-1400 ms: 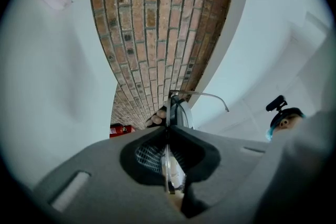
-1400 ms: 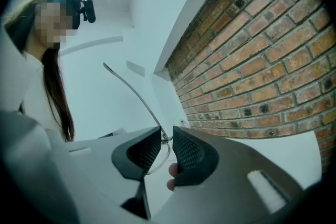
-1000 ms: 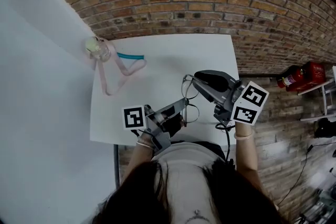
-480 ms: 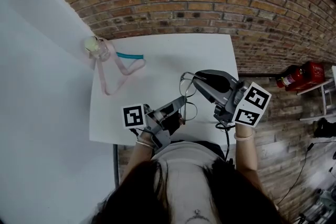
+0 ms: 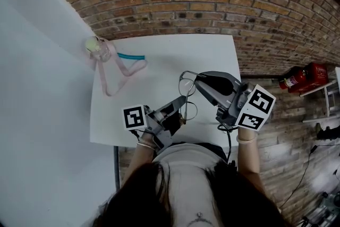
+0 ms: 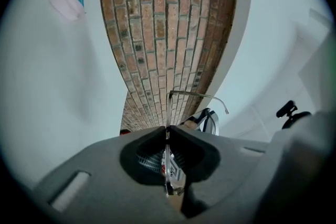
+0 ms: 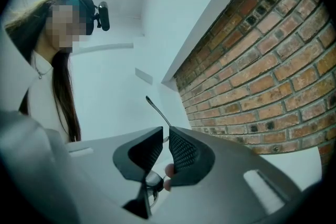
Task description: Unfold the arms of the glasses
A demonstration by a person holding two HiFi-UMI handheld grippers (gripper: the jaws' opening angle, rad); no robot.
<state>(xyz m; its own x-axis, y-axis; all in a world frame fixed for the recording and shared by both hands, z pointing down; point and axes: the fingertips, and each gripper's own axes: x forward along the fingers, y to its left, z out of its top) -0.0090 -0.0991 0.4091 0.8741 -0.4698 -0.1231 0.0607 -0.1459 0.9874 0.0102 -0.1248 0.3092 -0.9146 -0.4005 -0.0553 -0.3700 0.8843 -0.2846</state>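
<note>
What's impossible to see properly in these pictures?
- Glasses hinges: head view, too small, partly behind the right gripper.
- Lenses: left gripper view, edge-on inside the left gripper's shut jaws.
- Object at the pink strap's far end: head view, small and washed out.
- Red thing near the right edge: head view, too small to name.

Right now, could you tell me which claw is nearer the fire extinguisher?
Right. The right claw is over the table's right side, toward the extinguisher; the left claw is farther left.
</note>
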